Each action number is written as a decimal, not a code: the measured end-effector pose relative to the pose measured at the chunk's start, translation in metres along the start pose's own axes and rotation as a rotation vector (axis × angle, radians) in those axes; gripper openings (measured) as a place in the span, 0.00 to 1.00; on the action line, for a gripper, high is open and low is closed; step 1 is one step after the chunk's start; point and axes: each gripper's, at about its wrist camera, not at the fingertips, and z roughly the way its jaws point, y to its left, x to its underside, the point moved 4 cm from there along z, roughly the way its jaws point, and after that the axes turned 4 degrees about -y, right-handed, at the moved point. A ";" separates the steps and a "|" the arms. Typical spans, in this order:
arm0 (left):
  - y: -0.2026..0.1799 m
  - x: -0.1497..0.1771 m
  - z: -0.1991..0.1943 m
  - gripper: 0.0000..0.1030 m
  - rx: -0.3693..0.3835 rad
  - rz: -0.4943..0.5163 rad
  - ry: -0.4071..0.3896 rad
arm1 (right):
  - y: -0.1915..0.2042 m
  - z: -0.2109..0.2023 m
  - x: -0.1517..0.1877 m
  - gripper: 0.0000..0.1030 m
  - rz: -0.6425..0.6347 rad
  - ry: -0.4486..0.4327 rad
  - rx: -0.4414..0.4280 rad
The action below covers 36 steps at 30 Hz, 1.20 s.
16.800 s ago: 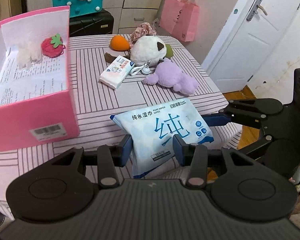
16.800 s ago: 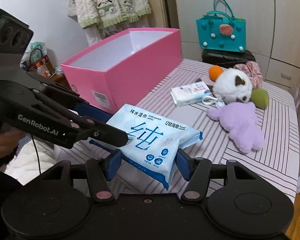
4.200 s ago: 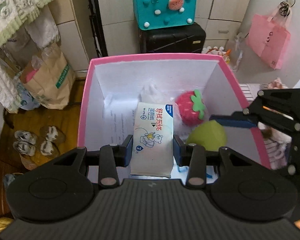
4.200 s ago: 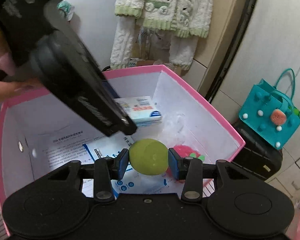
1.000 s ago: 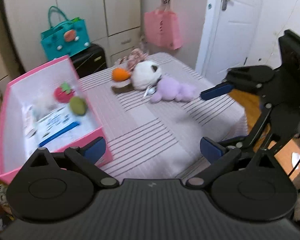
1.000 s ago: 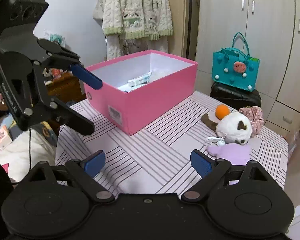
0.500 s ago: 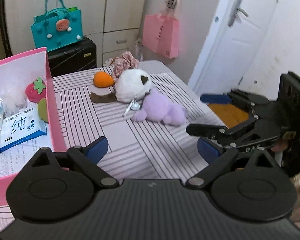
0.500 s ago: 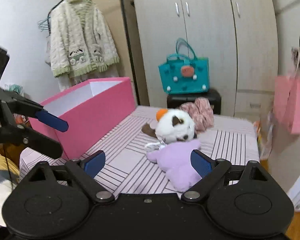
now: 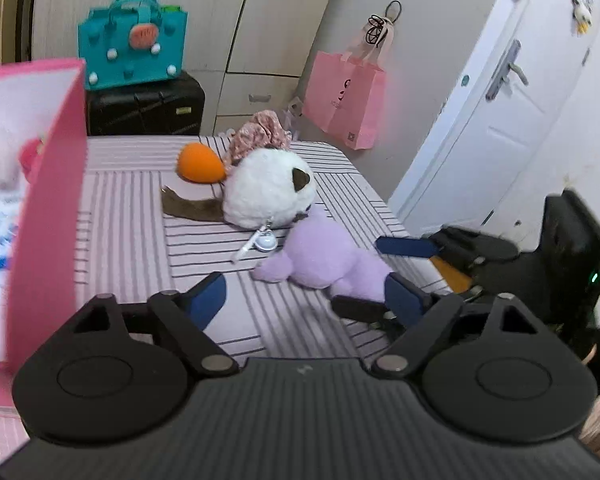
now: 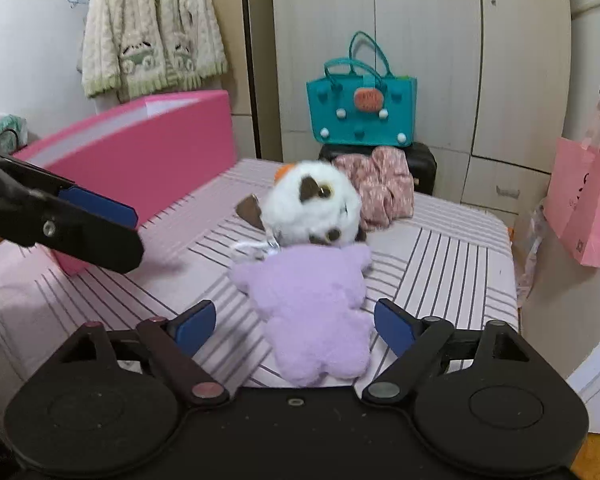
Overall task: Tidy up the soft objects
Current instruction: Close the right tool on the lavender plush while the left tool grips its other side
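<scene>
The right gripper (image 10: pixel 294 322) is spread wide, the fluffy lilac plush toy (image 10: pixel 308 304) lying between its fingers. The left gripper (image 9: pixel 306 294) is open too. The white plush's keychain (image 10: pixel 256 246), just ahead, could be snagged.

Pink box (image 9: pixel 48 216) contents blurred, cut off left

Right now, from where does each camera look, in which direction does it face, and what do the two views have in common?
Left wrist view: sits on the open left gripper, above the table's near edge, facing the door wall; its own fingers and the right gripper show.
Right wrist view: sits on the open right gripper, low over the purple plush, facing the wardrobe; the left gripper's finger shows.
Shared: purple plush, white plush, pink box, teal bag.
</scene>
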 end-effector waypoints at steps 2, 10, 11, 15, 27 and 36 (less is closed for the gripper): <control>0.001 -0.001 0.010 0.78 0.011 -0.029 0.006 | -0.002 0.004 0.002 0.82 -0.007 -0.006 0.017; 0.001 0.001 0.041 0.64 0.089 -0.123 0.068 | -0.002 0.011 0.000 0.64 -0.028 0.001 0.033; 0.000 0.002 0.044 0.62 0.102 -0.141 0.073 | -0.001 0.010 -0.001 0.62 -0.030 -0.014 0.052; 0.002 0.006 0.053 0.60 0.137 -0.208 0.068 | 0.009 0.003 -0.002 0.49 -0.037 -0.038 0.048; 0.007 0.011 0.071 0.33 0.101 -0.269 0.059 | 0.001 0.010 0.003 0.66 0.053 0.001 0.049; 0.006 0.015 0.078 0.31 0.105 -0.298 0.055 | -0.010 0.016 0.012 0.57 0.176 0.016 0.039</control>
